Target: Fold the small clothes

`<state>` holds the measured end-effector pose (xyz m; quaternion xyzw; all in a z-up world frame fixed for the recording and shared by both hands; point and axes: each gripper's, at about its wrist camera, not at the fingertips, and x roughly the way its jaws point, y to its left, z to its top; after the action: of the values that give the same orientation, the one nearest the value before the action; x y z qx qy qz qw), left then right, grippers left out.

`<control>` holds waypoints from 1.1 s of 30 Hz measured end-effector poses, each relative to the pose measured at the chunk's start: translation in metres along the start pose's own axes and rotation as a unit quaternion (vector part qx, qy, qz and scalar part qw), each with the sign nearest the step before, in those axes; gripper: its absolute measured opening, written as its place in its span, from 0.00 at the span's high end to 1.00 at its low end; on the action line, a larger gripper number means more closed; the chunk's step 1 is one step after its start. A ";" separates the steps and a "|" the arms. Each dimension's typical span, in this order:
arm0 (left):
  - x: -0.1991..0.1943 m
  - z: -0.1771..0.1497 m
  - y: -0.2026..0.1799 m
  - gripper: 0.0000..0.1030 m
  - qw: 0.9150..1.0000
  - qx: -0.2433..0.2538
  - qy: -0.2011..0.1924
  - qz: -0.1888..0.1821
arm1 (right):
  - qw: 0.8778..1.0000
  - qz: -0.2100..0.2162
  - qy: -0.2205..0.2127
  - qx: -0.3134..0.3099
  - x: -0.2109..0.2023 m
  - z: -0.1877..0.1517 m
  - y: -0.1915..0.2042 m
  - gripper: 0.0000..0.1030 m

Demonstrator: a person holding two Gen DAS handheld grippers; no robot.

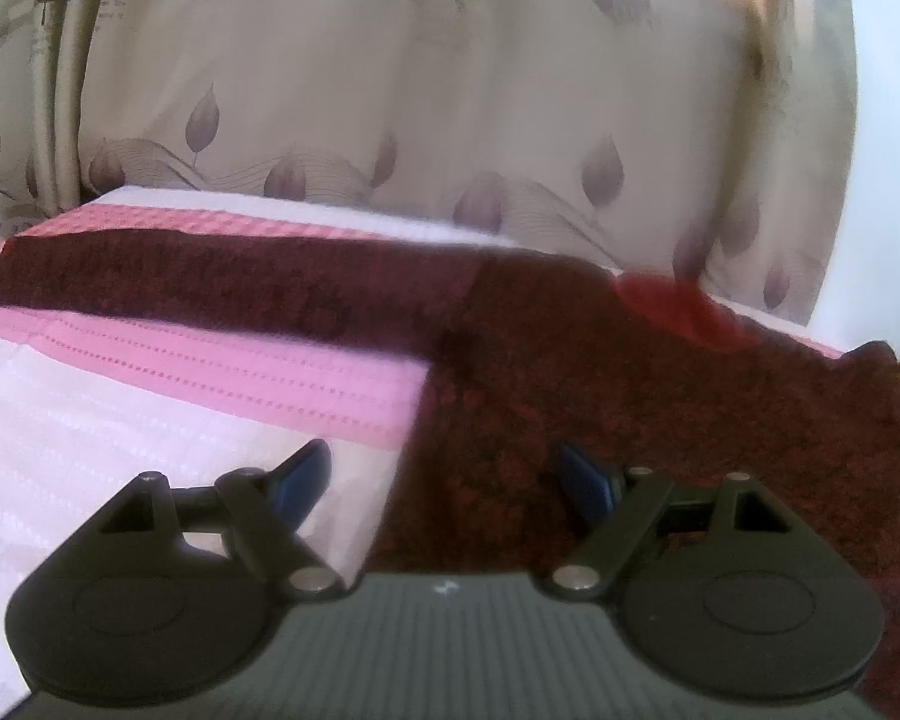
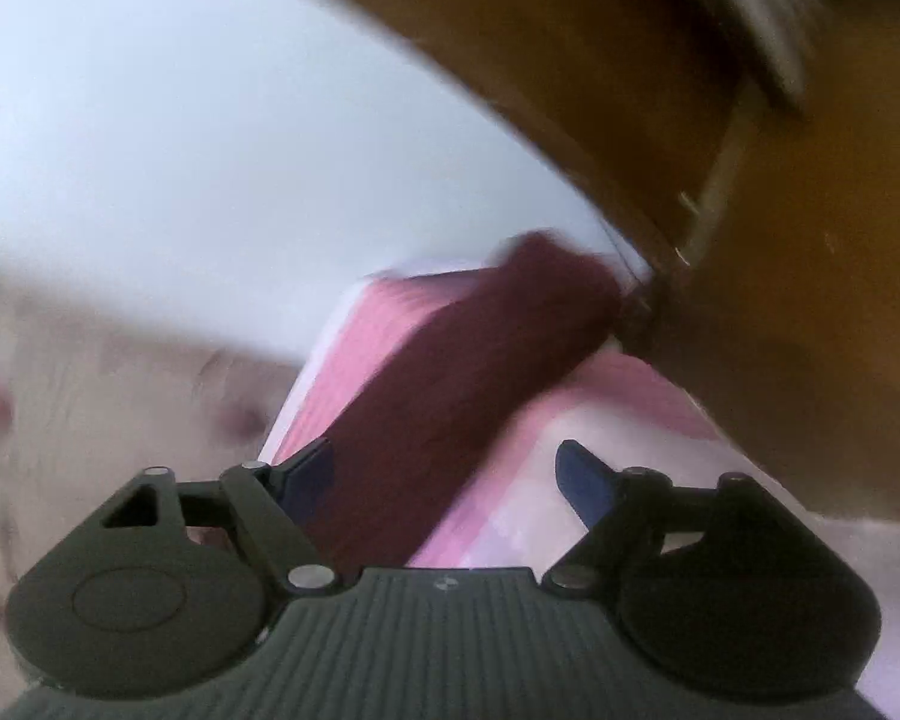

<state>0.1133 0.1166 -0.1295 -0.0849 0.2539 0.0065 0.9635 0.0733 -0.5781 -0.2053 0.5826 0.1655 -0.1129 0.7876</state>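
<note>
A dark maroon fuzzy garment (image 1: 600, 396) lies flat on the pink and white bed cover (image 1: 150, 420), with one long part (image 1: 210, 282) stretching to the left. My left gripper (image 1: 444, 480) hovers over the garment's near left edge, open, with nothing between its blue fingertips (image 1: 303, 480). The right wrist view is blurred and tilted. In it a strip of the maroon garment (image 2: 450, 384) runs away across the bed cover (image 2: 522, 468). My right gripper (image 2: 450, 480) is open above it, and its pads touch nothing.
A beige curtain with a leaf pattern (image 1: 420, 108) hangs behind the bed. A blurred red patch (image 1: 678, 306) shows at the garment's far edge. Brown wooden furniture (image 2: 780, 270) stands close on the right of the bed, with a white wall (image 2: 210, 132) behind.
</note>
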 end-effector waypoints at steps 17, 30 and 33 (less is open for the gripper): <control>0.007 -0.001 -0.003 0.19 1.000 0.011 0.019 0.009 | 0.991 0.050 -0.124 0.008 -0.002 0.023 0.000 0.85; -0.002 -0.001 0.006 0.19 1.000 -0.015 -0.006 -0.014 | 0.967 0.187 -0.078 -0.155 -0.028 -0.044 0.214 0.85; -0.005 -0.002 0.011 0.19 0.999 -0.029 -0.015 -0.021 | 0.958 0.220 -0.037 -0.181 -0.014 -0.088 0.257 0.85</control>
<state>0.1075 0.1273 -0.1305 -0.1182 0.2369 -0.0055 0.9643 0.1445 -0.4179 0.0033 0.4475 0.0216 0.0741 0.8909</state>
